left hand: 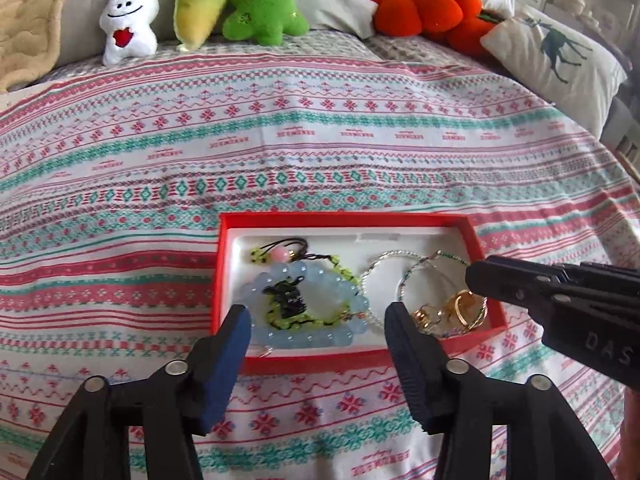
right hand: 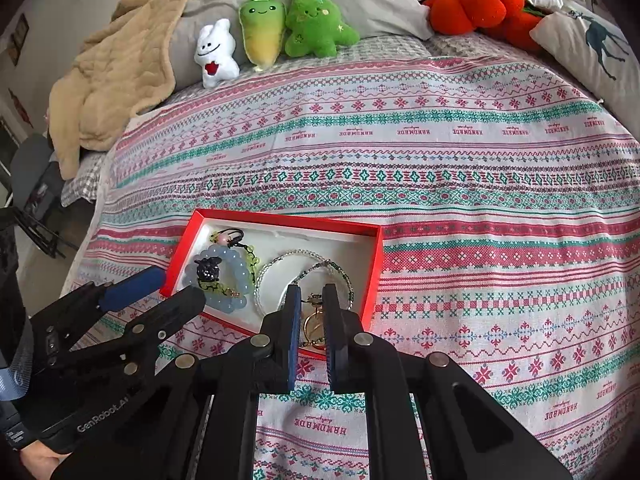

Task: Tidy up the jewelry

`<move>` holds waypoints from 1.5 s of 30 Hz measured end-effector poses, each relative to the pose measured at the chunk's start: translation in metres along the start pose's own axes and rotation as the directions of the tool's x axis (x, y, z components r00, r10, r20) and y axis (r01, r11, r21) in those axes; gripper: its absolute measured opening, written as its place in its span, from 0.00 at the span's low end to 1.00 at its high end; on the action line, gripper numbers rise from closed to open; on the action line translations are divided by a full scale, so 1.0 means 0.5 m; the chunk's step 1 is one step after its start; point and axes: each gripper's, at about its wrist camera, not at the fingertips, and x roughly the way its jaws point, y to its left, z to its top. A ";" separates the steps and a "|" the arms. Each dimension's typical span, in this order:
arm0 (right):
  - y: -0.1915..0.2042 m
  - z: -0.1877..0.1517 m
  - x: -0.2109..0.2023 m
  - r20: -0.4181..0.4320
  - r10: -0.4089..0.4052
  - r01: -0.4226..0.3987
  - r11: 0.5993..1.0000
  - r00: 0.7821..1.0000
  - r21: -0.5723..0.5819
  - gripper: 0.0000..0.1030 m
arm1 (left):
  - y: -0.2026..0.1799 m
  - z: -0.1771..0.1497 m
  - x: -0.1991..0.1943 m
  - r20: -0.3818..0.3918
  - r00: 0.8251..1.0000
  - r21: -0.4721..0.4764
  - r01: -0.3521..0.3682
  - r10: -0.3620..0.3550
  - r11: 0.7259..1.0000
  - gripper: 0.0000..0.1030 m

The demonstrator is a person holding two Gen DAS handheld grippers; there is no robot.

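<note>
The left gripper (left hand: 318, 314) is wide open and holds nothing, just above the blue bracelet (left hand: 280, 312) in the red box (left hand: 340, 220). The right gripper (right hand: 311, 300) is nearly closed over the gold rings (right hand: 314, 326) in that box; I cannot tell if it holds one.

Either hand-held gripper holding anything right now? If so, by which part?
Left hand-held gripper: open above the blue bead bracelet, holding nothing. Right hand-held gripper: nearly shut over the gold rings in the red box; whether it pinches anything cannot be told.
</note>
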 end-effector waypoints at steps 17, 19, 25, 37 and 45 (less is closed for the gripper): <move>0.011 0.012 0.051 -0.055 0.041 -0.039 0.998 0.998 0.044 0.16 | 0.061 -0.007 0.002 -0.045 0.999 -0.091 -0.006 0.002 0.996 0.83; 0.011 0.012 0.048 -0.058 0.047 -0.045 0.998 0.997 0.039 0.27 | 0.061 -0.006 0.002 -0.046 0.999 -0.100 -0.009 0.004 0.995 0.85; 0.014 0.005 0.017 -0.048 0.048 -0.047 0.999 0.998 0.022 0.34 | 0.055 -0.021 -0.008 -0.041 0.997 -0.093 -0.071 0.067 0.993 0.93; 0.006 -0.039 -0.052 -0.058 -0.059 0.058 0.998 0.997 -0.003 0.62 | 0.043 -0.075 -0.032 -0.108 0.978 -0.070 -0.186 0.177 0.980 0.99; 0.014 -0.098 -0.069 -0.099 -0.106 0.110 0.994 0.989 0.028 0.85 | 0.044 -0.116 -0.048 -0.149 0.963 -0.100 -0.241 0.225 0.965 0.99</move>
